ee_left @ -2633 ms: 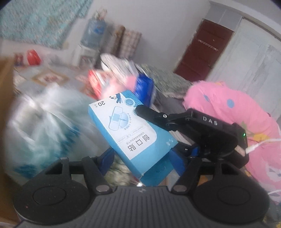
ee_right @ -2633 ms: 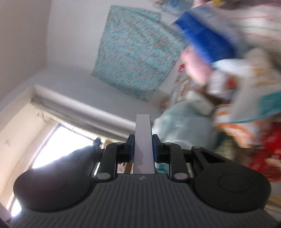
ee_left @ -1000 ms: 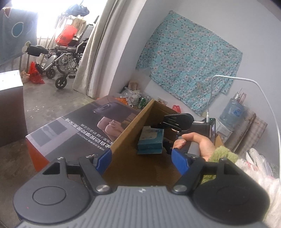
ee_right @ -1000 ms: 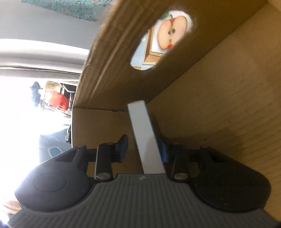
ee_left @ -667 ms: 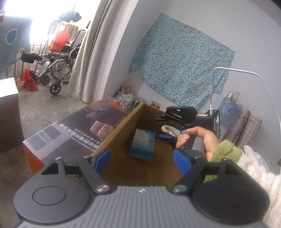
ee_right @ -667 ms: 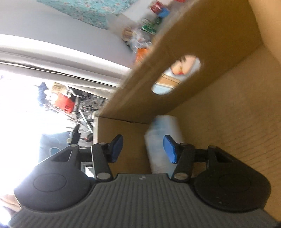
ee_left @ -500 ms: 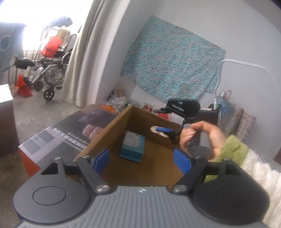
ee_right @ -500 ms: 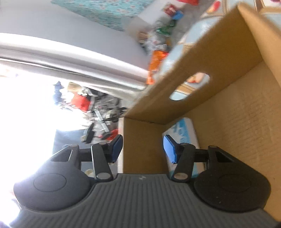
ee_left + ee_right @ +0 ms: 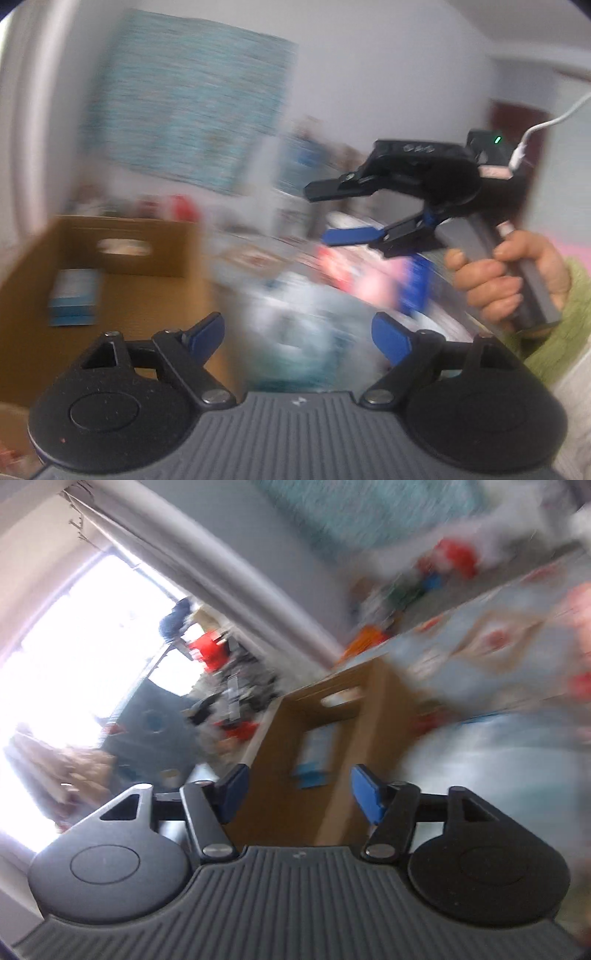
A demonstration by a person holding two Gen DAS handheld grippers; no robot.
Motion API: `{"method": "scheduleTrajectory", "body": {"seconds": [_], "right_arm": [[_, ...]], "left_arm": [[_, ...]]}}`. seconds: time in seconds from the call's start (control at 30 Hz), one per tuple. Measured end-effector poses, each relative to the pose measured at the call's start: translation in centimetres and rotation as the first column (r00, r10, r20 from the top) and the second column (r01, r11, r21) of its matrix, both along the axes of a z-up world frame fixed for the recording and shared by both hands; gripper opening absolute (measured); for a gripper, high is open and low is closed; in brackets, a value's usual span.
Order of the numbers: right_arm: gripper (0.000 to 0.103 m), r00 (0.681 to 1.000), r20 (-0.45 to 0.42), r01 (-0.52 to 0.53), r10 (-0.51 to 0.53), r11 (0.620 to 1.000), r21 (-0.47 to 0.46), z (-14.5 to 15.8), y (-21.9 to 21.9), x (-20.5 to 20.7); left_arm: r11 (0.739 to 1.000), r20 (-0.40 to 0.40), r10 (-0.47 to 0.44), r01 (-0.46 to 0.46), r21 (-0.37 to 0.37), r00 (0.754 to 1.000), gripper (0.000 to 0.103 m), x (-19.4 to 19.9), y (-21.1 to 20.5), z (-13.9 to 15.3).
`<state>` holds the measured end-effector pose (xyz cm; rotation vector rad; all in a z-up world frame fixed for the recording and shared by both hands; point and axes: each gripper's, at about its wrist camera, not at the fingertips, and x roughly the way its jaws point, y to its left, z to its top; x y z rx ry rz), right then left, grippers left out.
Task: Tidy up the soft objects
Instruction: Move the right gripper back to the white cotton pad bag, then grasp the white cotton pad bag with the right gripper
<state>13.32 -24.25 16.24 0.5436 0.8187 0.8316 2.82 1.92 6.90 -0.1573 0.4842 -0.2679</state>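
Both grippers' fingers (image 9: 391, 338) wide, empty, just opening; blurred pile (image 9: 314, 332) beside cardboard box (image 9: 147, 280).

Blue-and-white packet (image 9: 75, 297) lies flat inside open cardboard box (image 9: 155, 254); blurred, near its far wall.

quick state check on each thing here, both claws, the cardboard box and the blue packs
left claw: open, nothing between the pads, jaws have just been opening
right claw: open, empty, jaws have just been opening
box: open at the top, upright
blue packs: lying inside the box, apart from both claws; too blurred to count
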Motion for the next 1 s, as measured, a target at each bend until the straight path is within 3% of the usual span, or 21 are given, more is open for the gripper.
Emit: {"method": "scheduleTrajectory", "body": {"seconds": [0.17,0.33,0.47,0.57,0.7,0.83,1.0], "right_arm": [[0.068,0.964,0.09,0.258,-0.249,0.96,-0.113,-0.4,-13.6,-6.8],[0.068,0.915,0.039,0.402,-0.401,0.906,-0.131,-5.6,-20.5,-10.7],[0.066,0.902,-0.04,0.424,-0.43,0.899,-0.105,-10.3,-21.9,-10.7],[0.061,0.898,-0.089,0.423,-0.43,0.902,-0.089,-12.4,-21.6,-9.1],[0.052,0.898,-0.109,0.415,-0.425,0.904,-0.106,-14.8,-20.7,-6.2],[0.032,0.891,-0.12,0.421,-0.437,0.896,-0.141,-16.6,-20.1,-4.0],[0.027,0.893,-0.151,0.404,-0.424,0.902,-0.151,-18.2,-20.2,-2.8]], "left_arm": [[0.972,-0.05,-0.231,0.233,0.03,0.972,0.088,2.4,-8.1,-1.9],[0.924,-0.087,-0.374,0.379,0.049,0.923,0.087,4.5,-15.1,-4.3],[0.899,-0.115,-0.422,0.432,0.078,0.899,0.078,6.1,-19.0,-6.0],[0.892,-0.137,-0.421,0.436,0.116,0.897,0.072,7.5,-20.7,-6.5],[0.899,-0.174,-0.382,0.408,0.16,0.908,0.071,10.0,-22.7,-7.1],[0.908,-0.24,-0.348,0.389,0.155,0.906,0.06,12.1,-23.3,-8.2],[0.908,-0.292,-0.356,0.403,0.117,0.888,0.059,13.7,-23.5,-9.2]]}}
